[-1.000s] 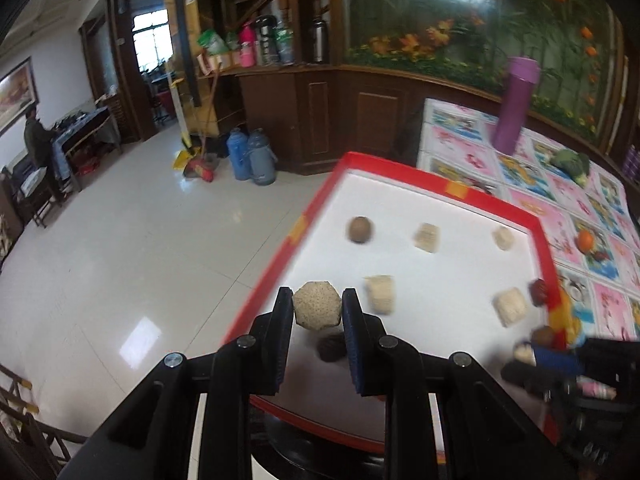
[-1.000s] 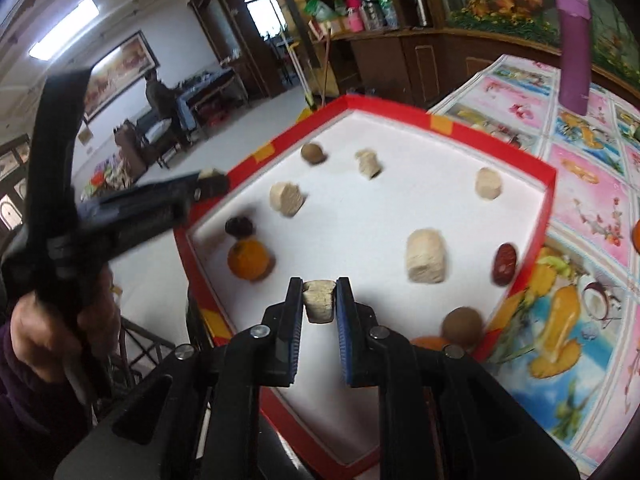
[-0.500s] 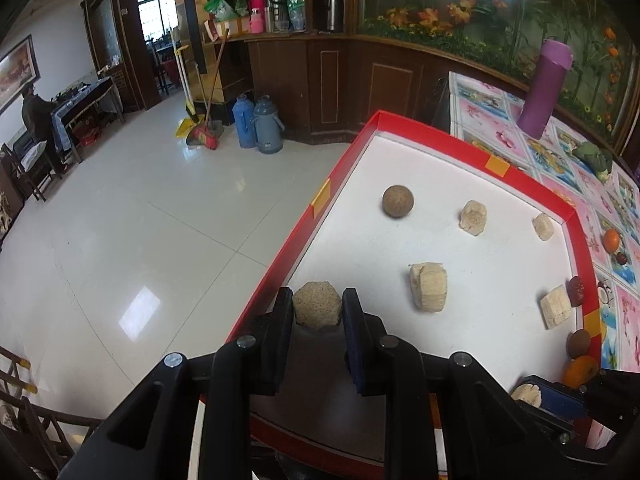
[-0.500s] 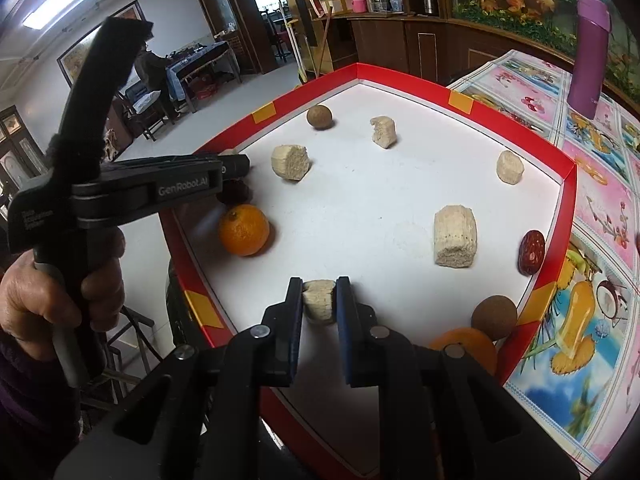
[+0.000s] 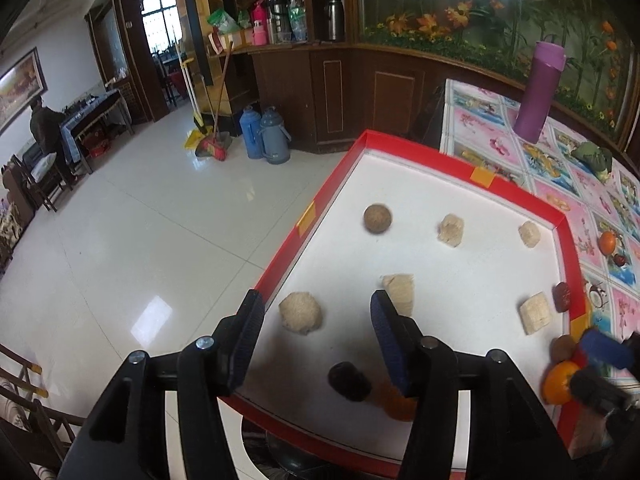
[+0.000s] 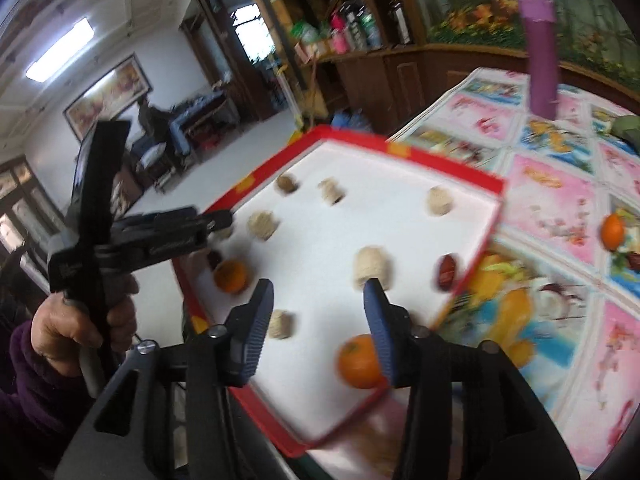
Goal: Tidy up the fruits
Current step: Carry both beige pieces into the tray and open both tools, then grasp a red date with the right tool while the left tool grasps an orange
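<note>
Altogether six corn pieces [image 5: 300,313], two oranges [image 6: 359,361]

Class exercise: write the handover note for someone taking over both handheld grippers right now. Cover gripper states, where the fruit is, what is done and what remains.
Left gripper: open, empty, above the red tray; a beige chunk lies between its fingers.
Right gripper: open, empty; a small beige piece lies near its left finger.
In the tray: scattered beige chunks, a brown ball, two oranges, a red date. Another orange sits on the tablecloth.
Done: both pieces set down.
Left: probably grouping; no clear grouping yet.
</note>
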Tool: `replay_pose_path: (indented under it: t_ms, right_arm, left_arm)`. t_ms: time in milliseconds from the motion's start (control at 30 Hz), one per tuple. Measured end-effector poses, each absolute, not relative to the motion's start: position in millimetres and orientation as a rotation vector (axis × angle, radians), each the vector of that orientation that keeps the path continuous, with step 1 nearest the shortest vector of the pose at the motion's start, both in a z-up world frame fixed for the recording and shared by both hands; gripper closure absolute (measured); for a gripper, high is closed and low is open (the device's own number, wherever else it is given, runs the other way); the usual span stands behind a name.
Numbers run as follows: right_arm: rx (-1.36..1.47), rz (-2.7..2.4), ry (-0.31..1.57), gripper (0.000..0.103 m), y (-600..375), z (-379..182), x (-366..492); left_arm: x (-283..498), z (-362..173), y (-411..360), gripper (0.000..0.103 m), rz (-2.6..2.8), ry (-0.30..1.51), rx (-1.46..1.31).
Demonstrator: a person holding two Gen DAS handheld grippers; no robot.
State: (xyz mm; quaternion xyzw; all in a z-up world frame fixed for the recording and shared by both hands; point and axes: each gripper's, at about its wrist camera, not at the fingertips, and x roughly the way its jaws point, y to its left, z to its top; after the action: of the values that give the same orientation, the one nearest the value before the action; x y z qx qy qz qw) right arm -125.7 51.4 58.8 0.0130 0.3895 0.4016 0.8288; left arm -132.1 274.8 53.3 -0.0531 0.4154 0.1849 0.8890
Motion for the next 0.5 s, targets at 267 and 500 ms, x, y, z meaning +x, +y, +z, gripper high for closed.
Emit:
replay_pose_path:
  t_ms: [267,500]
  right_arm:
    - [0.105,0.569,0.804,0.052,-57.8,54.0,-85.1]
    - [0.051,0.364,0.818,0.052,-127.1,40.3,-40.4]
  left_arm:
    - [-120.1,70.9,210.3,0.041,0.261,0.840,0.005]
    - [-96.2,74.8,122.8,0.040,0.038,0.849,0.122]
